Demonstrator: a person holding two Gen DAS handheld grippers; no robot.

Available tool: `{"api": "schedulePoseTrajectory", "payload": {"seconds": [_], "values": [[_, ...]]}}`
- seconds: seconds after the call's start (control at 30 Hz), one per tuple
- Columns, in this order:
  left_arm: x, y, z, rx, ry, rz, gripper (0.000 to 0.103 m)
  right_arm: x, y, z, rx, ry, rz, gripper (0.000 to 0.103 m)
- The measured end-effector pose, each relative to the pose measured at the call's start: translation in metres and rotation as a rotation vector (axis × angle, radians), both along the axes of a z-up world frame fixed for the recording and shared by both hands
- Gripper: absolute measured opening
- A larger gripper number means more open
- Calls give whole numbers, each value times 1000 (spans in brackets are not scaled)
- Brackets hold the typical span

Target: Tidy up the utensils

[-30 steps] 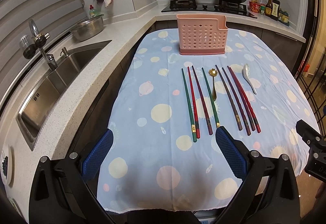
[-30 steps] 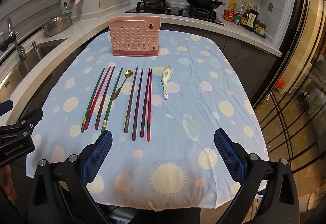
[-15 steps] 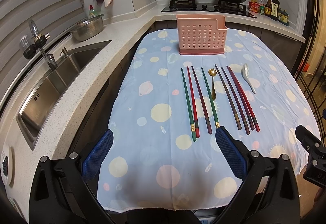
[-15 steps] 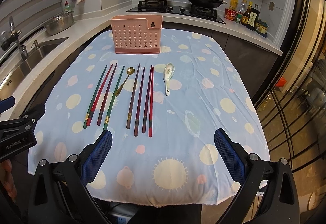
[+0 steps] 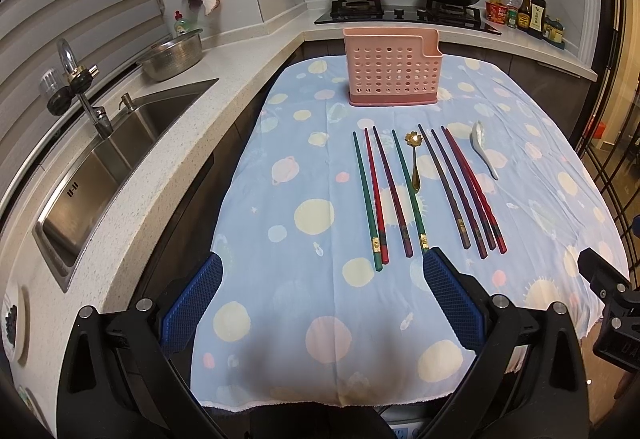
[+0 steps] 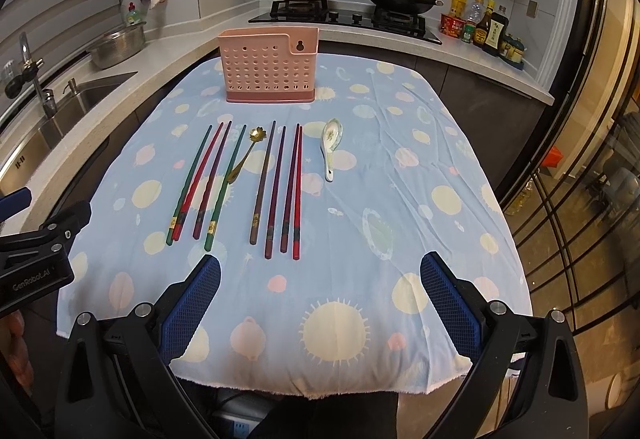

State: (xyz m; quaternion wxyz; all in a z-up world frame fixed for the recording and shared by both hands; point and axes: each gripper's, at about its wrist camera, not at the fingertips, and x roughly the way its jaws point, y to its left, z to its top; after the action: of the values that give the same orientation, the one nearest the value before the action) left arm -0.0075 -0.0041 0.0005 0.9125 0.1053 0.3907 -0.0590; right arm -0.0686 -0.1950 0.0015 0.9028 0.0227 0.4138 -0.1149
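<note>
Left gripper (image 5: 320, 295) and right gripper (image 6: 320, 295) jaws wide apart, empty, near coloured wooden chopsticks (image 6: 236, 183), perforated pink plastic utensil holder (image 6: 269, 68) far behind

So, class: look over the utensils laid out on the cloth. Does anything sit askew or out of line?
Mostly tidy. The gold spoon lies slanted among the chopsticks, its handle end meeting a green chopstick. The white spoon lies apart on the right. The pink holder stands upright, nothing visible in it. Nothing looks spilled or damaged.
</note>
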Motion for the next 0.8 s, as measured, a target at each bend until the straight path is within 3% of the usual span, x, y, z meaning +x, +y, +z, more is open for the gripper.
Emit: {"api": "schedulePoseTrajectory", "payload": {"seconds": [0.8], "values": [[-2, -1, -1, -4, 7, 3, 96, -3, 1, -1, 3, 0, 0, 96]]}}
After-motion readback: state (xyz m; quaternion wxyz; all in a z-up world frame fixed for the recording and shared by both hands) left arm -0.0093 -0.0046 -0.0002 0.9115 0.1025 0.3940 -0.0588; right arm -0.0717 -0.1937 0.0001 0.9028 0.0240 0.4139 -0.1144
